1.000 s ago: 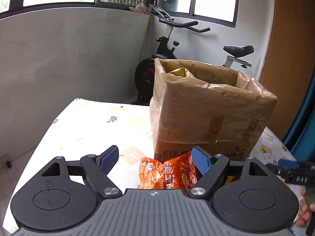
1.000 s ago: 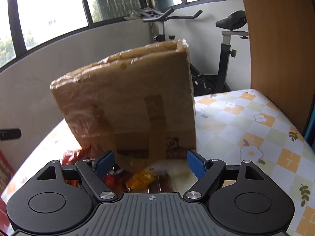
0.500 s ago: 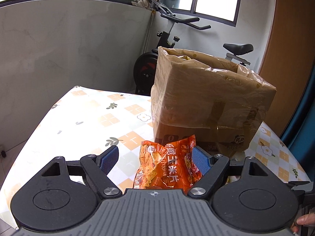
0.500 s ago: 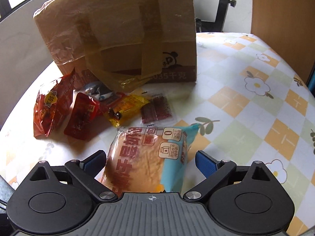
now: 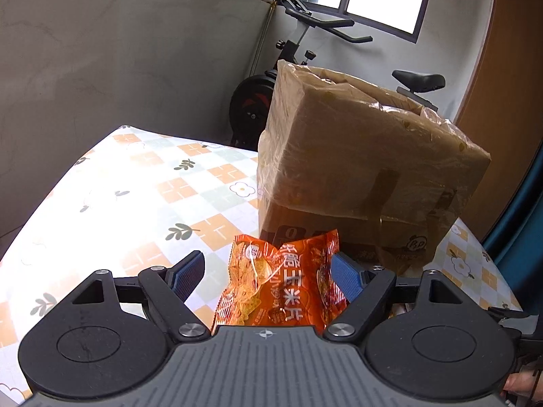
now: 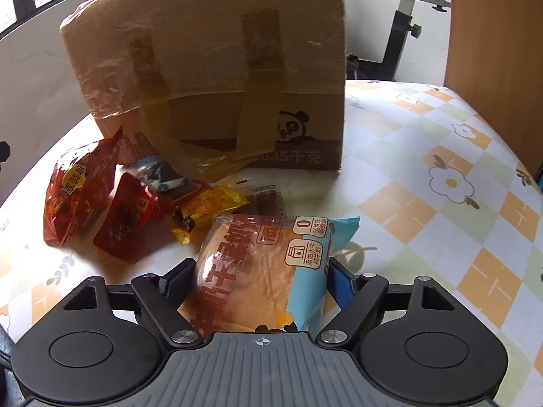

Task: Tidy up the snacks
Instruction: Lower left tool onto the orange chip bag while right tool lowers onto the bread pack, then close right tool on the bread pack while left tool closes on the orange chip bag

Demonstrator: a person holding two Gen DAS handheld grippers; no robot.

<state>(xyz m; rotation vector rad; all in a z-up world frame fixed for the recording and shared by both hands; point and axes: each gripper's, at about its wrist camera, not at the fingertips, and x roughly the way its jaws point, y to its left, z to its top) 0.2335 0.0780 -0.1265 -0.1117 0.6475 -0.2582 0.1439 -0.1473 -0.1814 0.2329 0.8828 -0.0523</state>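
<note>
An orange corn-chip bag point(image 5: 281, 281) lies on the tablecloth in front of the taped cardboard box point(image 5: 356, 156). My left gripper point(image 5: 268, 268) stands open around it; the right pad touches the bag and the left pad is clear of it. In the right wrist view a bread packet point(image 6: 251, 247) with a light-blue end lies on the cloth. My right gripper point(image 6: 259, 276) is closing on it, both pads against its sides. The box point(image 6: 210, 61) stands just behind.
Loose snacks lie left of the bread: a big red bag point(image 6: 78, 190), a small red packet point(image 6: 127, 218), a yellow packet point(image 6: 207, 207). The flowered tablecloth point(image 6: 424, 186) stretches right. An exercise bike point(image 5: 295, 54) and a wooden panel point(image 6: 492, 34) stand beyond.
My right gripper tipped down over the bread packet, spread wide, then narrowed onto it. My left gripper sank, and the corn-chip bag now sits deeper between its fingers.
</note>
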